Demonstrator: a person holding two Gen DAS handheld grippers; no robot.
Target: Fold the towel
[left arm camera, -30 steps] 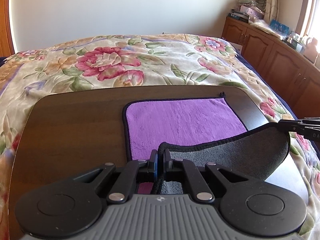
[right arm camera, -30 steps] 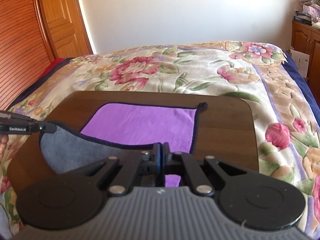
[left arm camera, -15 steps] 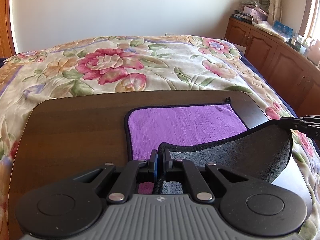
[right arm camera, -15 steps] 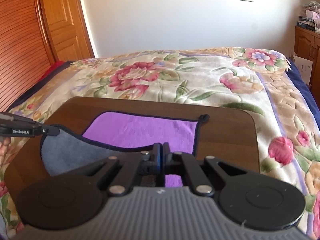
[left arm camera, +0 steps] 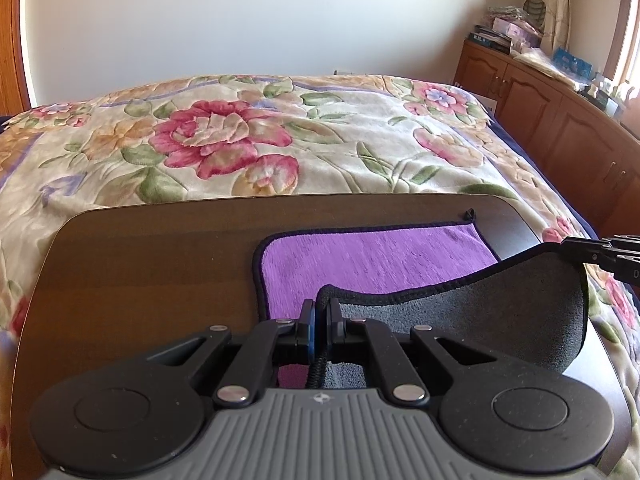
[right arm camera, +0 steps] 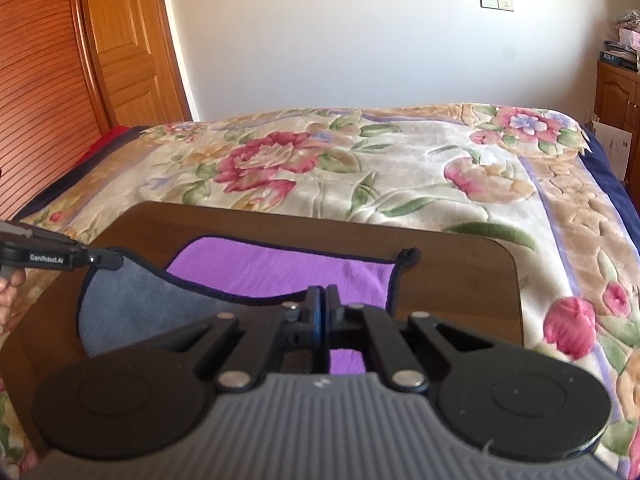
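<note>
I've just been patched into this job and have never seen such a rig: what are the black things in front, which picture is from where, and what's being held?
Each picture comes from a camera riding on a hand-held gripper that a person carries. The left hand-held gripper and the right hand-held gripper are both shut on the near edge of the towel, purple on top and grey underneath. That edge is lifted; the far part lies flat on the brown table, which stands over a flowered bedspread. Each view also shows the other gripper at its side.
</note>
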